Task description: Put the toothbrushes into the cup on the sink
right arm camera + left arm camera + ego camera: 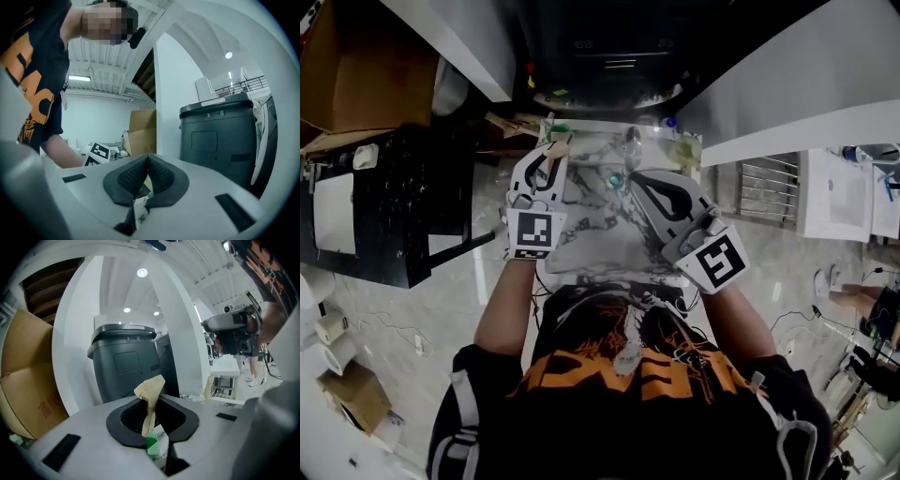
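Over the veined marble sink [591, 234] at eleven o'clock, the left gripper [553, 159] pinches a toothbrush packet [150, 399] of crinkled tan paper, zigzag-topped, with green-white card, while the right gripper [147, 161] has its ribbed black pads pressed together.

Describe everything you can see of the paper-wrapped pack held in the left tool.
The paper-wrapped pack is a thin, crumpled strip of tan paper with a zigzag-cut top edge. Its lower end is a green and white printed part. It stands almost upright, leaning slightly, and the left tool pinches it between its black ribbed pads. Nothing else touches it. It hangs above the far left of the marble sink top. Its contents are hidden.
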